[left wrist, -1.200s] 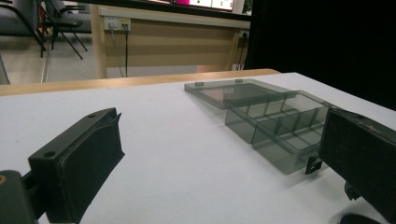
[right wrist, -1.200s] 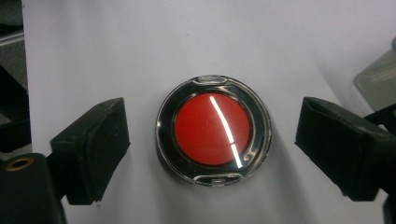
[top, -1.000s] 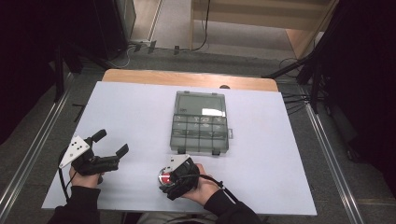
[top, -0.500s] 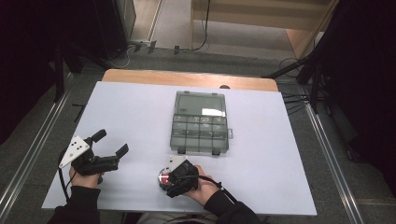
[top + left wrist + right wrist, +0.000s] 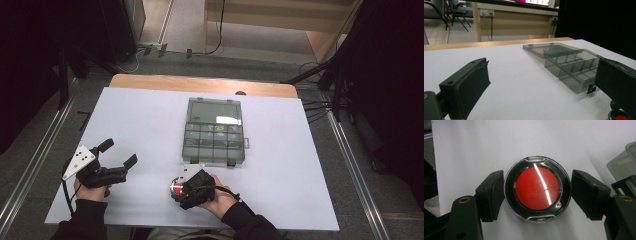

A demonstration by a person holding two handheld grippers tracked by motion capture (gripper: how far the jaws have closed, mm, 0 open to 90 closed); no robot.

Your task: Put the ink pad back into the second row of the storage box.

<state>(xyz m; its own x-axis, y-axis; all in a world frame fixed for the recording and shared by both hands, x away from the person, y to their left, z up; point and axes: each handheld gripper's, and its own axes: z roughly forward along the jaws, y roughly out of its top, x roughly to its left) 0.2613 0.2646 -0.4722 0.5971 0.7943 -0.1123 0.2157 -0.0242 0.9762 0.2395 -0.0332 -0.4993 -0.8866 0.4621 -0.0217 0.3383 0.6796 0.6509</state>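
Red pan under a clear round lid: the compact (image 5: 537,188) lies near the surface's (image 5: 150,120) front edge, and I have just been closing my right tongs (image 5: 537,195) on it, pads touching both sides. My left tongs (image 5: 119,152) rest wide apart toward the front left corner. Farther back, mid-surface, sits the smoky plastic organiser box (image 5: 214,134), lid open.

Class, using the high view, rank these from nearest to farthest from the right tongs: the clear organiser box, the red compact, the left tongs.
1. Red compact: between the right tongs, at the near table edge.
2. Organiser box: just beyond, mid-table, lid open.
3. Left tongs: off to the left, jaws apart.
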